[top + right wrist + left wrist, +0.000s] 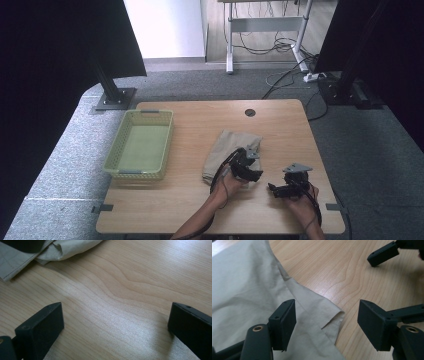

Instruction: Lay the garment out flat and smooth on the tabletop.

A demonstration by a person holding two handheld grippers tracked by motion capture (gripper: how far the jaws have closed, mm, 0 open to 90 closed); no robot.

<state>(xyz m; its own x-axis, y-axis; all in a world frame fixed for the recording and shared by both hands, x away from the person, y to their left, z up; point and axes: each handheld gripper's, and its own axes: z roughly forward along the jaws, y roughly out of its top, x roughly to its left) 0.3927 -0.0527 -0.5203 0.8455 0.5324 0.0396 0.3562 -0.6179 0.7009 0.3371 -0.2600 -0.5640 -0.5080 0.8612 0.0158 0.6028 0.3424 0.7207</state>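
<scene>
now my left gripper (327, 325) sits wide open over the corner of the beige cloth (227, 147) mid-table, likely to pinch it, while my right gripper (116, 327), open too, waits over bare wooden table (130, 285).

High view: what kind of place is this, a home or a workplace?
Probably a lab or recording workspace, not a home. A bare wooden table stands on grey carpet, black stands flank it, and loose cables lie under a desk behind.
</scene>
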